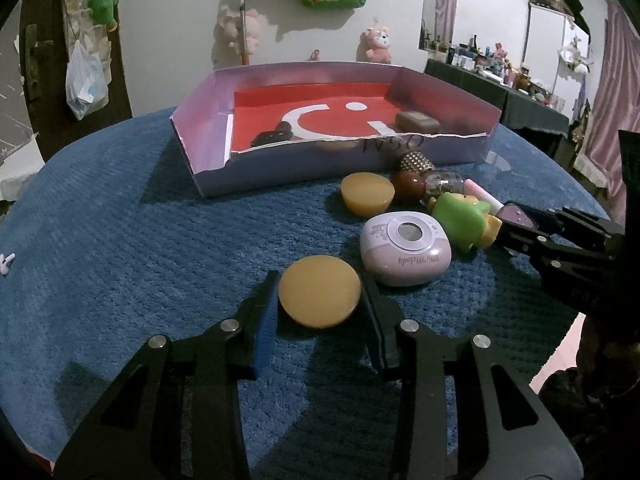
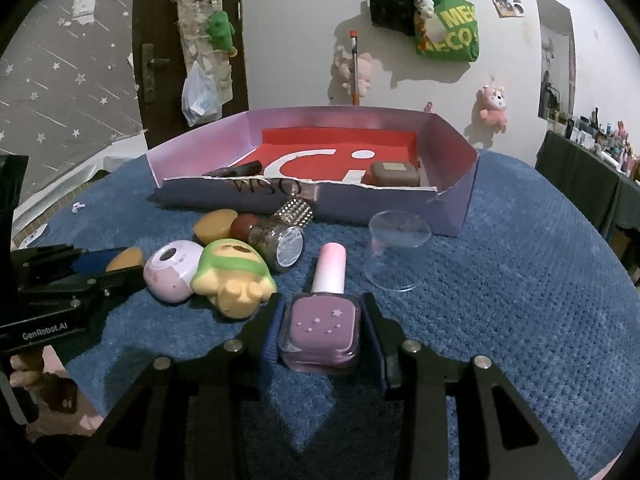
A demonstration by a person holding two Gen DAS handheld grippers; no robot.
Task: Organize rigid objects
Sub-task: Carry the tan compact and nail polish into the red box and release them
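left gripper (image 1: 320, 300) clamping amber disc (image 1: 319, 296) | right gripper (image 2: 322, 332) clamping purple bottle (image 2: 320, 330) | box (image 1: 200, 152) at frame top holding few items | most still waiting outside

A deep blue, ribbed-textured cloth (image 1: 120, 248) covers the table, and on it sits a pale lilac box (image 2: 452, 210) whose floor is bright red with a white curved mark and dot. In front lie two amber-yellow half-domes (image 1: 319, 297), a pastel pink and lilac round gadget (image 1: 406, 250), and a lime-green and yellow toy figure (image 1: 464, 216). A mauve bottle (image 2: 320, 330) has tiny white stars and a pink-to-white cap.
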